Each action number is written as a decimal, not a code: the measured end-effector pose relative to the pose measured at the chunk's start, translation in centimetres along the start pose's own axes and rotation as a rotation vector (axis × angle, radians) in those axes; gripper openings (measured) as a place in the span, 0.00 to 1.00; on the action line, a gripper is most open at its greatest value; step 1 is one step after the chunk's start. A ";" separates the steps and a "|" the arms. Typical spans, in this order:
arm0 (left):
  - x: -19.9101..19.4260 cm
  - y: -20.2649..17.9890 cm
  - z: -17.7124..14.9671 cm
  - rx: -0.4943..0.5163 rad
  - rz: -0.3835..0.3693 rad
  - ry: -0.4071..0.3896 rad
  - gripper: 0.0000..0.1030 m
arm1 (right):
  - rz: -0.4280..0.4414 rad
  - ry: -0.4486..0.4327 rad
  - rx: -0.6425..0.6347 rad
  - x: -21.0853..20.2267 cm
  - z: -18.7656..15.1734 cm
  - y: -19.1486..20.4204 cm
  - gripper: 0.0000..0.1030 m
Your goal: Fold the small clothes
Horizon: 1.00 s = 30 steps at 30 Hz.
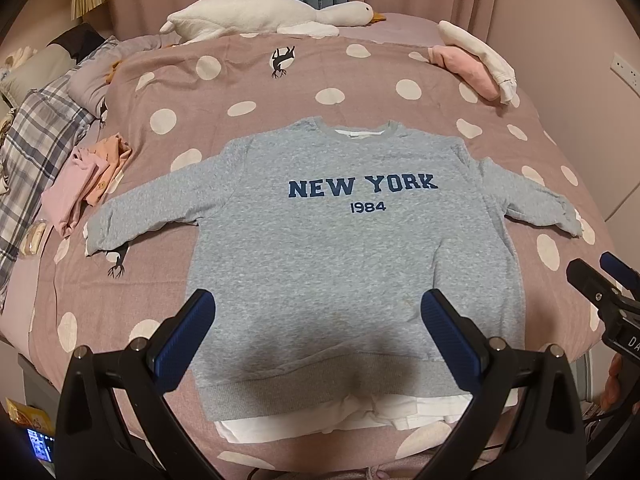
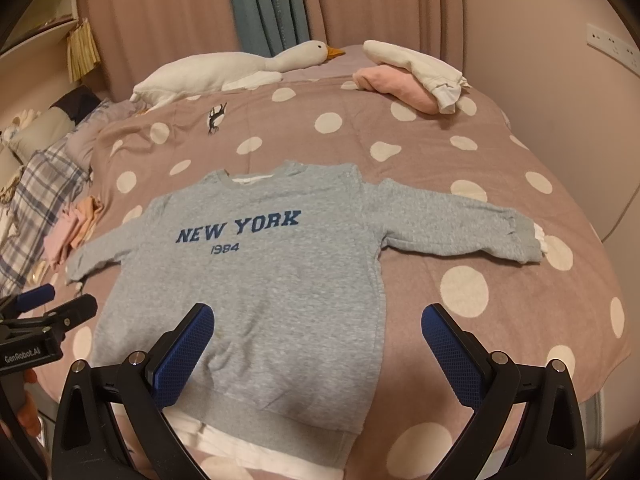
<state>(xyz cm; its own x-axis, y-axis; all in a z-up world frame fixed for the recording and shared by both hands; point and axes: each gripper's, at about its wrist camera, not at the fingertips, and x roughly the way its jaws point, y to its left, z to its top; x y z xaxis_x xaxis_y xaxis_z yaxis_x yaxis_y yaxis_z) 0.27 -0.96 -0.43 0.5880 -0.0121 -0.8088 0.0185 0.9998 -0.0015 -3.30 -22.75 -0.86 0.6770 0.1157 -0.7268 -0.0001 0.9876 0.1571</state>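
A grey sweatshirt (image 1: 340, 248) printed "NEW YORK 1984" lies flat and face up on the bed, both sleeves spread out sideways, a white hem showing at its bottom edge. The same sweatshirt (image 2: 260, 280) fills the middle of the right wrist view. My left gripper (image 1: 318, 312) hangs open above the sweatshirt's lower part, holding nothing. My right gripper (image 2: 318, 324) is open too, over the lower right side of the sweatshirt, and it is empty. Each gripper shows at the edge of the other's view: the right gripper (image 1: 600, 276) and the left gripper (image 2: 52, 300).
The pink polka-dot bedspread (image 1: 400, 88) covers the bed. Folded pink and orange clothes (image 1: 88, 180) lie at the left. A pink and white bundle (image 1: 476, 60) sits at the far right. A white plush goose (image 1: 272, 16) lies along the far edge, a plaid blanket (image 1: 36, 140) at the left.
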 end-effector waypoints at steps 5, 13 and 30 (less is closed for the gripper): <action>0.0 0.0 -0.1 0.000 -0.001 -0.001 1.00 | -0.001 0.001 0.000 0.0 0.0 0.0 1.00; 0.0 0.0 -0.1 0.004 0.000 -0.002 1.00 | -0.002 0.002 -0.006 0.2 -0.1 0.4 1.00; 0.2 0.2 -0.2 0.006 0.004 0.001 1.00 | -0.001 0.007 -0.006 0.3 -0.1 0.6 1.00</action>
<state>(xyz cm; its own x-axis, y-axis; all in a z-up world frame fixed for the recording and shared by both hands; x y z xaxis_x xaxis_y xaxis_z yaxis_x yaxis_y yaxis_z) 0.26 -0.80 -0.68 0.5874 -0.0076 -0.8093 0.0208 0.9998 0.0057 -3.14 -22.16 -1.06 0.6720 0.1150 -0.7316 -0.0036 0.9884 0.1521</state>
